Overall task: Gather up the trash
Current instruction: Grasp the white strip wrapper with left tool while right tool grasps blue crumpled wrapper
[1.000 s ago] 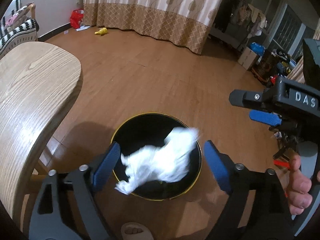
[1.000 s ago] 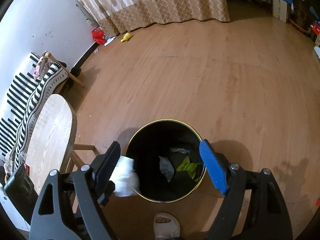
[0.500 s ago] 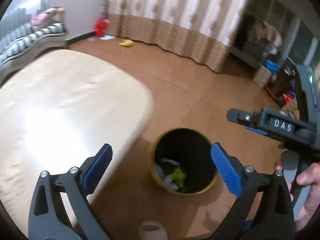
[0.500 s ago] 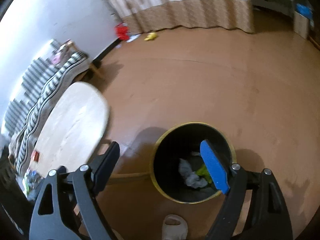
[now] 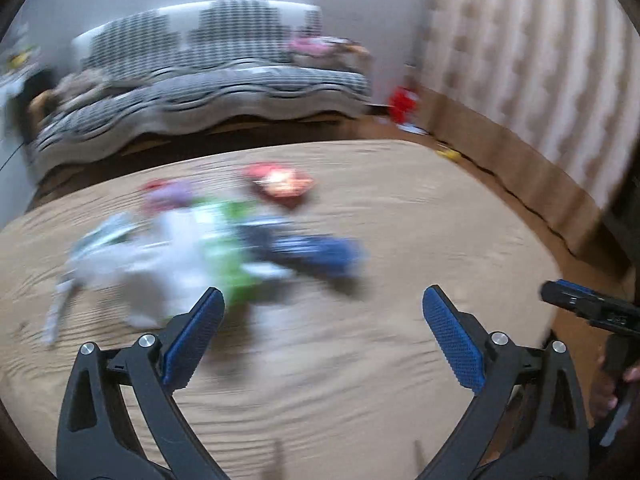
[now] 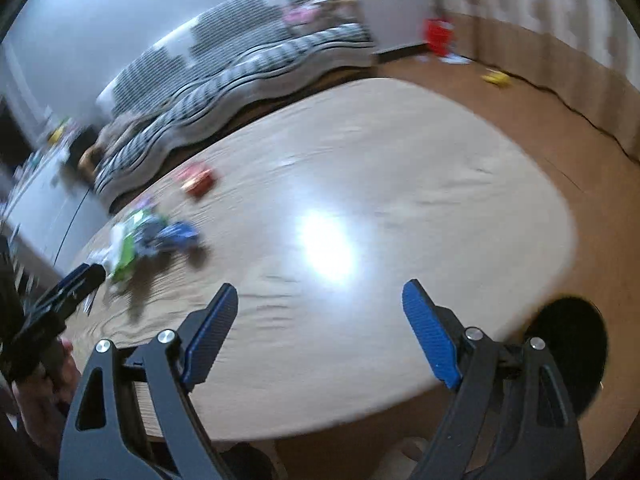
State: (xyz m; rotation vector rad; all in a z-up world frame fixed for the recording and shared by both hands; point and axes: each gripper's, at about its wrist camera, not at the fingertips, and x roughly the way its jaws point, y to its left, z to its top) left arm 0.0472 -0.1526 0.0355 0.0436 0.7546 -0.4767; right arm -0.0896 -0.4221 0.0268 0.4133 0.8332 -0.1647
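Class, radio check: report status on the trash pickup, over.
Left gripper open, empty. Right gripper open, empty. Wrappers heaped on table, red packet beside. Bin on floor past table edge. Nothing blocking.

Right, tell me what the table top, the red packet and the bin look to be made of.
Table top: looks like pale wood or wood-look laminate, given its grain lines, with a smooth semi-gloss finish shown by the bright glare patch.
Red packet: probably shiny plastic or foil wrapper, since it glints, but blur leaves it open.
Bin: black; material unclear.
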